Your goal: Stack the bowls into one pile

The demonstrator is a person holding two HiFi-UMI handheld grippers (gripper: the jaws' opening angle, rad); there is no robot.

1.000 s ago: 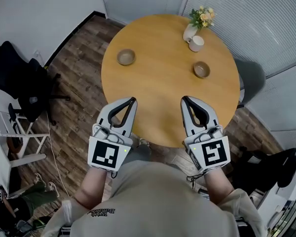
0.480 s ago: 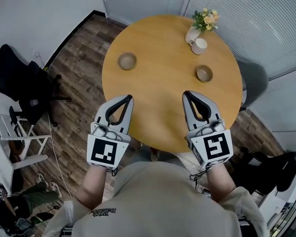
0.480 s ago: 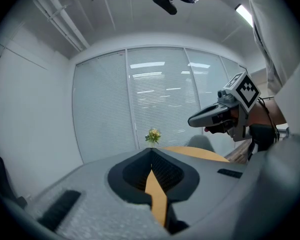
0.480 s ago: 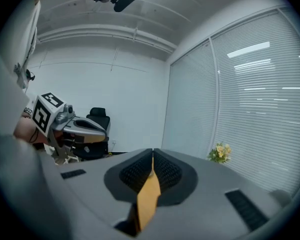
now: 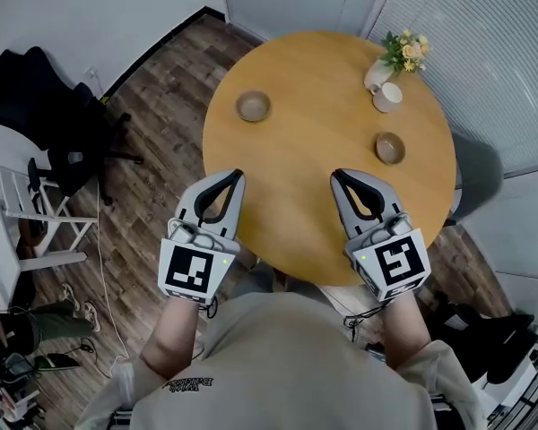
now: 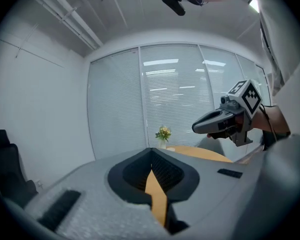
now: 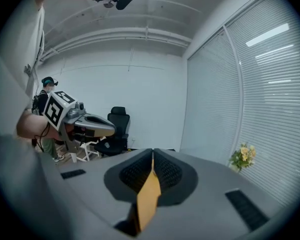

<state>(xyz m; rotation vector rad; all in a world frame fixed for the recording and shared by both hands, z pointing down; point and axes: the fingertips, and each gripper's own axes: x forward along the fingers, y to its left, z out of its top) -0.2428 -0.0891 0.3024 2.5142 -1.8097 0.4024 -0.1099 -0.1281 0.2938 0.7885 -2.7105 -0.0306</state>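
Two small brown bowls sit apart on the round wooden table (image 5: pixel 314 124): one bowl (image 5: pixel 253 106) at the far left, the other bowl (image 5: pixel 390 147) at the right. My left gripper (image 5: pixel 236 176) hovers over the table's near-left edge, jaws shut and empty. My right gripper (image 5: pixel 337 176) hangs over the near-right part, also shut with nothing held. Both are well short of the bowls. In the left gripper view the right gripper (image 6: pixel 196 127) shows at the right; in the right gripper view the left gripper (image 7: pixel 111 130) shows at the left.
A white vase with flowers (image 5: pixel 400 53) and a white cup (image 5: pixel 386 96) stand at the table's far right edge. A black office chair (image 5: pixel 49 124) and a white folding rack (image 5: pixel 31 218) stand on the wood floor at the left. Window blinds (image 5: pixel 484 43) run behind.
The head view has shifted, so the table and bowls now sit further right in the picture. Both grippers stay shut in about the same places at the table's near edge.
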